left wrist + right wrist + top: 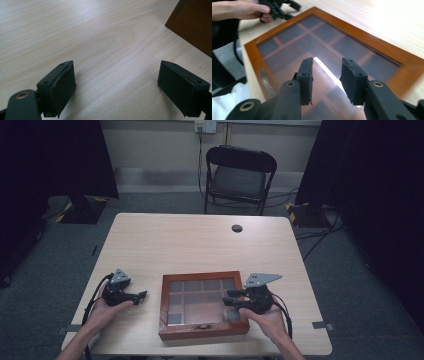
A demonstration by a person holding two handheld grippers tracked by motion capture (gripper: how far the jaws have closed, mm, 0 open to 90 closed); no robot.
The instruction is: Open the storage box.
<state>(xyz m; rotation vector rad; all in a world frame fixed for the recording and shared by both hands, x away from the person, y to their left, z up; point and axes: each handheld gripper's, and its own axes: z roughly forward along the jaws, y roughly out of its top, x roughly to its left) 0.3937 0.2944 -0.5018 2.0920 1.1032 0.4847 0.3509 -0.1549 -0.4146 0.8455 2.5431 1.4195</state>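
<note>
Wooden display box [203, 305] with glass-paned lid sits at the near middle of the table [200, 240], lid down flat, small metal clasp [201, 326] at its front edge facing the person. Through the glass the dividers show; the compartments look empty, hard to be sure.

Right gripper [231, 297] hovers over the right part of the lid, jaws partly spread with nothing between them, no contact with the glass in the right gripper view [325, 75].

Left gripper [141, 295] rests on the table just left of the box, apart from it, jaws spread wide over bare wood [116, 85].

Progress, my read: early. Box closed, nothing gripped, clasp untouched. Likely left to do: get at the clasp and lift the lid, maybe with the left steadying the frame.
</note>
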